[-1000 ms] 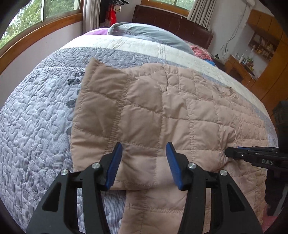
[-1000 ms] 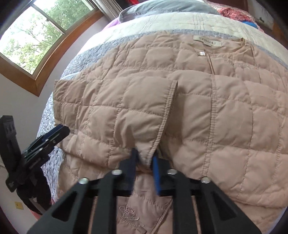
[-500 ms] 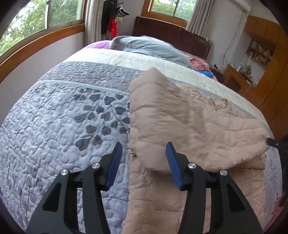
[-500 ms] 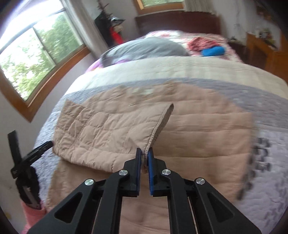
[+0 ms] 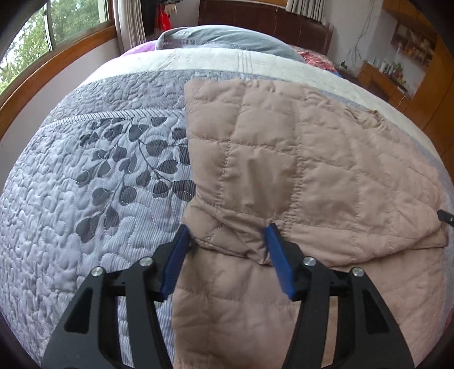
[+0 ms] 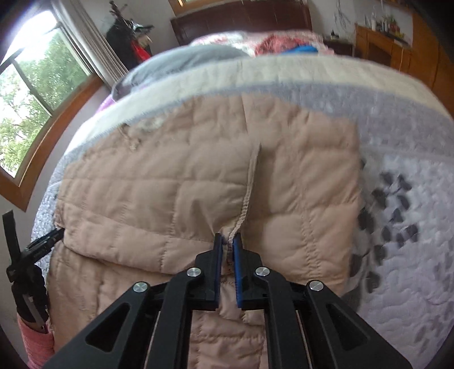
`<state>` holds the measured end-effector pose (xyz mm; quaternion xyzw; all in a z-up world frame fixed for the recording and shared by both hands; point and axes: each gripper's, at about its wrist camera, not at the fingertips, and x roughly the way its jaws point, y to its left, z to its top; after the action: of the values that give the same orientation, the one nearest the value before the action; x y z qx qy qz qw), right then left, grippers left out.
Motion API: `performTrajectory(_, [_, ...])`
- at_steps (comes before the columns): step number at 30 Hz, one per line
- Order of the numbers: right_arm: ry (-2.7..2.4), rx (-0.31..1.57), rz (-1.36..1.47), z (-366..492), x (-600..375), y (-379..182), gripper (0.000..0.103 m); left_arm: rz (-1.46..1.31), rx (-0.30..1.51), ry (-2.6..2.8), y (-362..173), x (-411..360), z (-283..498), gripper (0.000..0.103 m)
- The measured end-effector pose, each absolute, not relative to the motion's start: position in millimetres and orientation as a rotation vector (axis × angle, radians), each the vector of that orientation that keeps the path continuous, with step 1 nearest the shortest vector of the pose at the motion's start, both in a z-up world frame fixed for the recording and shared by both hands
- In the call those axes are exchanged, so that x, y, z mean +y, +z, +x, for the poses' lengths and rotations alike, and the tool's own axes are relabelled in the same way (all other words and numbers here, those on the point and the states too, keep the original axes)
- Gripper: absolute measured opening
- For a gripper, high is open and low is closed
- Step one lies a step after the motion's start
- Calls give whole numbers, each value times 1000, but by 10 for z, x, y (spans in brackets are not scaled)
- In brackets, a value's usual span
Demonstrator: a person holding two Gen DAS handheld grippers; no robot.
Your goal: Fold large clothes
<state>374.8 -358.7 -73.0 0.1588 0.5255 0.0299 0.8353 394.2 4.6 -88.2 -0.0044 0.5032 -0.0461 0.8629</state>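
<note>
A grey quilted bedspread [image 5: 93, 181] with a dark leaf print covers the bed and fills most of both views; a cream band crosses it toward 12 o'clock, below a grey pillow [image 5: 227, 39] and a dark wooden headboard [image 5: 264, 17]. A wood-framed window [image 6: 34, 113] sits at 9 to 10 o'clock in the right wrist view.

On the bedspread lies the beige quilted jacket [image 5: 326, 159], spread flat with one side folded over onto itself. In the left wrist view it takes up the centre and the whole 3 o'clock side, its folded edge running from 12 toward 6 o'clock.

The left gripper [image 5: 227, 249] stands wide, its blue pads on either side of the lower corner of the folded layer, which bulges between them; the fabric lies at 12 o'clock from the fingers.

The right gripper [image 6: 227, 249] is nearly closed, pinching the jacket's ribbed cuff edge [image 6: 249, 187], which runs from the jaws up toward 12 o'clock. The other gripper shows at 8 o'clock in that view, at the jacket's far side.
</note>
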Motion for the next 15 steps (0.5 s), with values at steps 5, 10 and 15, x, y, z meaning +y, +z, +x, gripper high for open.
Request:
performTrajectory(5, [58,1102,359,3687,-3639,-745,16,-48,1057,-100,-778,132,3887,54])
performTrajectory(10, [16,970,296,3482,-3613,-259,17,-37,966,-119,-426,-30,3717,50])
performTrajectory(15, [128,996,289,3598,-3276,-225,17,14,959,-209,-349,-570,3736,50])
